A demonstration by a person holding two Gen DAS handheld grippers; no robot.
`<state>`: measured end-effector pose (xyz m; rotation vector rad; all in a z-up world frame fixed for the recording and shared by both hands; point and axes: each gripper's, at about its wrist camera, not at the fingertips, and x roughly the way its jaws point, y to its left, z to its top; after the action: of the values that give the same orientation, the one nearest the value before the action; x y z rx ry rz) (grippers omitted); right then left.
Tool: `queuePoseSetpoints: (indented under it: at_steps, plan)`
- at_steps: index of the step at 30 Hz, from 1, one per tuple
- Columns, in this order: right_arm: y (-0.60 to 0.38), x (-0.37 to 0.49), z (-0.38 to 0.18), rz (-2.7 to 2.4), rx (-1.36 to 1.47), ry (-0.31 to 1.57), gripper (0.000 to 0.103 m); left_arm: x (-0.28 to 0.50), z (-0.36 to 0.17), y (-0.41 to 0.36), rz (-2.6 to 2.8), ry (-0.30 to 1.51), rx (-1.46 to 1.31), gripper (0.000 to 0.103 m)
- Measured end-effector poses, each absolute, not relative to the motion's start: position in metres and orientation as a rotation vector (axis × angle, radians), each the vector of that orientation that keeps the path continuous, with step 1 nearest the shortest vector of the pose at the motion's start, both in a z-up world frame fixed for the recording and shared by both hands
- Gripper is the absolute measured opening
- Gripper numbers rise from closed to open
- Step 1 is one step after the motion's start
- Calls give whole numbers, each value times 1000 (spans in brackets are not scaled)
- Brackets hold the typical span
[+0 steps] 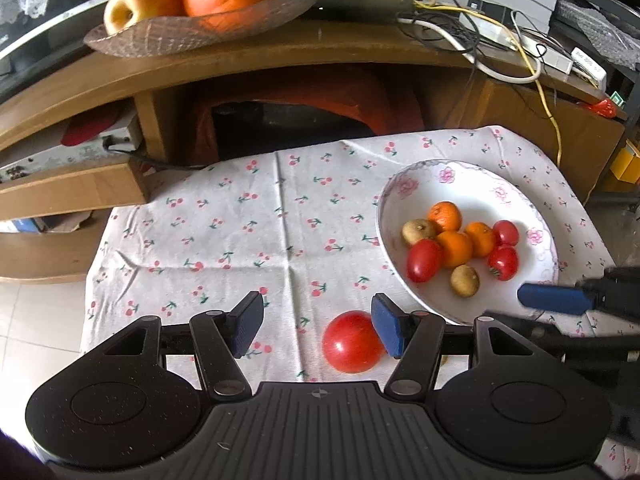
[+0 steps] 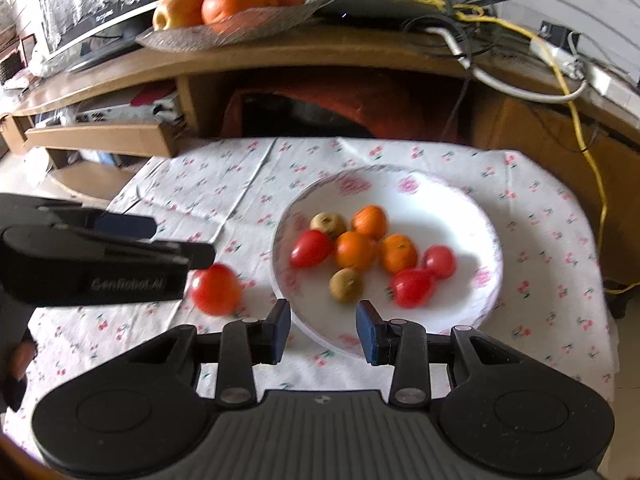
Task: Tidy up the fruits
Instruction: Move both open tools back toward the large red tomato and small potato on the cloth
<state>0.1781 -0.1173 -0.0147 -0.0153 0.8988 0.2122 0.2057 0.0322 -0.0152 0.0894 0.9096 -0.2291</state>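
A round red tomato (image 1: pixel 352 342) (image 2: pixel 215 289) lies on the cherry-print cloth (image 1: pixel 240 232), just left of the white flowered bowl (image 1: pixel 404 184) (image 2: pixel 472 216). My left gripper (image 1: pixel 318 326) is open above the cloth, its right pad beside the tomato. Inside the bowl sit three small oranges (image 1: pixel 454 248) (image 2: pixel 355 251), three small red tomatoes (image 1: pixel 423 260) (image 2: pixel 310 248) and two brownish-green fruits (image 1: pixel 465 280) (image 2: pixel 346 285). My right gripper (image 2: pixel 324 328) hangs open over the bowl's near rim, holding nothing; one of its blue fingers (image 1: pixel 554 299) shows in the left wrist view.
Behind the cloth stands a wooden TV stand (image 1: pixel 280 64) carrying a glass dish (image 1: pixel 180 36) (image 2: pixel 224 32) of large oranges and an apple. Tangled cables (image 1: pixel 480 32) and a power strip lie on its right side. A hand (image 2: pixel 18 364) shows at the left edge.
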Motion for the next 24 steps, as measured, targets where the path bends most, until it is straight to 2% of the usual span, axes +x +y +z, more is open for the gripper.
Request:
queuePoseSetpoints:
  at_steps: [16, 24]
  plan:
    - [-95, 184, -18, 227, 55, 1021, 37, 209, -8, 54, -221, 910, 29, 70]
    - [-97, 194, -31, 195, 181, 1087, 37, 207, -7, 57, -246, 914, 11, 71]
